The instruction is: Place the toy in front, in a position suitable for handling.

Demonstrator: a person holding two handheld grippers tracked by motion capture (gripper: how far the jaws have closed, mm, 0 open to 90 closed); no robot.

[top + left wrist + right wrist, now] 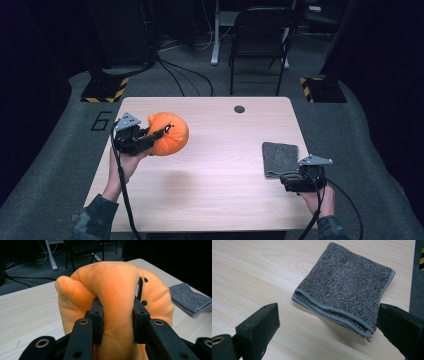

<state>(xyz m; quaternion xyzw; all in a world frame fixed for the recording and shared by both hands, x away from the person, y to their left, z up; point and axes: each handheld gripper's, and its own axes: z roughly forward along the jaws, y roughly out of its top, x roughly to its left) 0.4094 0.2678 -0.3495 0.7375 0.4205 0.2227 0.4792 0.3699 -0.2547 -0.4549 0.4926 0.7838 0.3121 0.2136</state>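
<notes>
The left gripper's (117, 315) 2 black fingers (96, 315) pinch a fold of 1 soft, round orange plush toy (112, 287), held above the tabletop's (215, 170) left side. The right gripper's (327, 325) fingers (259, 325) stand wide apart, empty, before 1 folded grey terry towel (347, 287) lying flat. The tabletop is pale wood-grain; beyond it are grey carpet and 1 dark folding chair (260, 30).

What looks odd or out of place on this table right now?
Only the orange plush pumpkin toy looks odd: the left gripper pinches a fold of it, squashing it out of shape, clear of the wooden table. The folded grey towel lies flat before the open right gripper.
</notes>
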